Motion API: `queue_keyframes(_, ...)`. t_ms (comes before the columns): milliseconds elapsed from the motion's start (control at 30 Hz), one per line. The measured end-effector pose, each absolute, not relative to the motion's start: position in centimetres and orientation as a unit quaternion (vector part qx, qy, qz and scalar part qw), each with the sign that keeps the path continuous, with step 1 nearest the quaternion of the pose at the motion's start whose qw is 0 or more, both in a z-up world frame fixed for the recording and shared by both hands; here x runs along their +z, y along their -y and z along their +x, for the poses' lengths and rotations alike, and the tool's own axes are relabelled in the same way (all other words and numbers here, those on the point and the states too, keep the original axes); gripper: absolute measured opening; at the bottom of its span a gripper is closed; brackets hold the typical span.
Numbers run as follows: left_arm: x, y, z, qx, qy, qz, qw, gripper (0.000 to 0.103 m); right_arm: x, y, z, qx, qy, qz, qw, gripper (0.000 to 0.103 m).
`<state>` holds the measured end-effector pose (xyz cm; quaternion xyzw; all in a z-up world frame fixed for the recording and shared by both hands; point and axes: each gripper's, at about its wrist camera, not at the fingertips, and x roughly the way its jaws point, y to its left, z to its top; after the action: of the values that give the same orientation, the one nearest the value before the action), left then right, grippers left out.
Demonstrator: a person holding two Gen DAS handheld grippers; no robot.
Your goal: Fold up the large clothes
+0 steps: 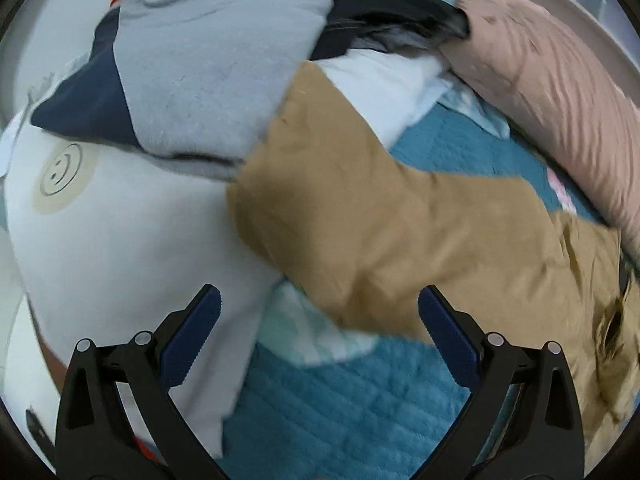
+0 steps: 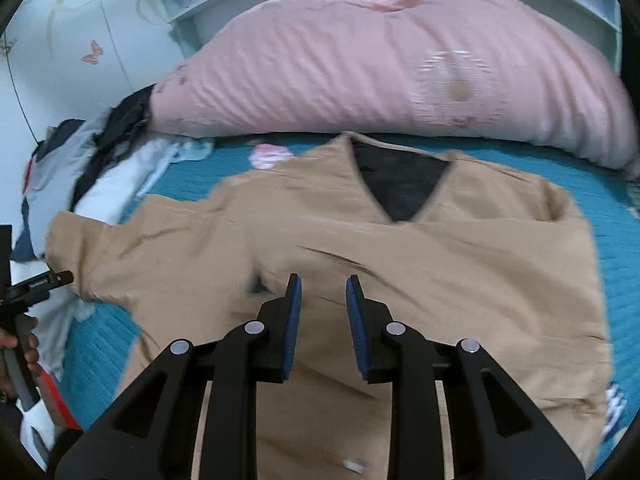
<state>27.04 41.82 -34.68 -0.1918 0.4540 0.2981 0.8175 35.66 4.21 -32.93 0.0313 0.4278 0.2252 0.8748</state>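
Tongs (image 2: 323, 292) parted above tan jacket (image 2: 400, 264)

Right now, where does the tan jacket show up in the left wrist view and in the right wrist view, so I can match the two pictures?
Left wrist view: the tan jacket runs diagonally from upper centre to the lower right edge, one sleeve reaching toward the grey clothes pile.
Right wrist view: the tan jacket lies spread across the centre, dark V-neck lining up top, under the right tongs.
Shared landmark: the pink pillow, beyond the jacket in both.
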Motion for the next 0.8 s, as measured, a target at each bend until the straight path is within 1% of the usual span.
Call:
queue_keyframes(233,-35.4,-45.4,28.7,0.316,-0.456,-0.192,0.810,0.098,-34.7,-12.0,36.2,0.269,-0.452,0.055,0.849,0.024)
queue_keyframes(333,-35.2,-45.9,29.0,0.319,-0.443,-0.199,0.813,0.097,-35.9,-15.3,35.8,0.269,-0.461,0.039,0.845,0.024)
queue_keyframes(367,-35.0,-45.9,28.9,0.323,-0.438,-0.193,0.816,0.091,-36.4,-16.2,35.6,0.274,-0.465,0.038,0.841,0.024)
queue_keyframes(400,-34.9,-45.8,28.8,0.333,-0.440,-0.177,0.815,0.081,-37.0,-16.9,35.6,0.271,-0.473,0.032,0.838,0.024)
queue_keyframes(433,-34.9,-45.6,28.9,0.347,-0.451,-0.150,0.809,0.054,-38.1,-17.7,35.7,0.261,-0.491,0.020,0.831,0.024)
queue_keyframes(467,-34.9,-45.6,29.1,0.349,-0.459,-0.134,0.806,0.042,-39.5,-18.2,35.9,0.249,-0.514,0.008,0.821,0.025)
queue_keyframes(500,-34.7,-45.6,29.0,0.332,-0.457,-0.138,0.814,0.034,-40.4,-18.3,36.1,0.242,-0.523,0.002,0.817,0.024)
queue_keyframes(533,-34.5,-45.6,28.8,0.320,-0.456,-0.149,0.817,0.016,-40.8,-18.2,36.0,0.244,-0.510,0.005,0.825,0.024)
queue_keyframes(600,-33.8,-45.5,28.3,0.308,-0.453,-0.165,0.820,0.015,-41.0,-18.3,36.2,0.243,-0.508,-0.001,0.826,0.024)
queue_keyframes(733,-30.0,-43.7,27.4,0.289,-0.413,-0.165,0.848,0.014,-40.7,-18.8,36.5,0.243,-0.517,-0.010,0.821,0.023)
queue_keyframes(800,-28.0,-42.3,27.3,0.272,-0.398,-0.163,0.861,0.014,-40.0,-18.1,36.8,0.253,-0.519,0.021,0.816,0.023)
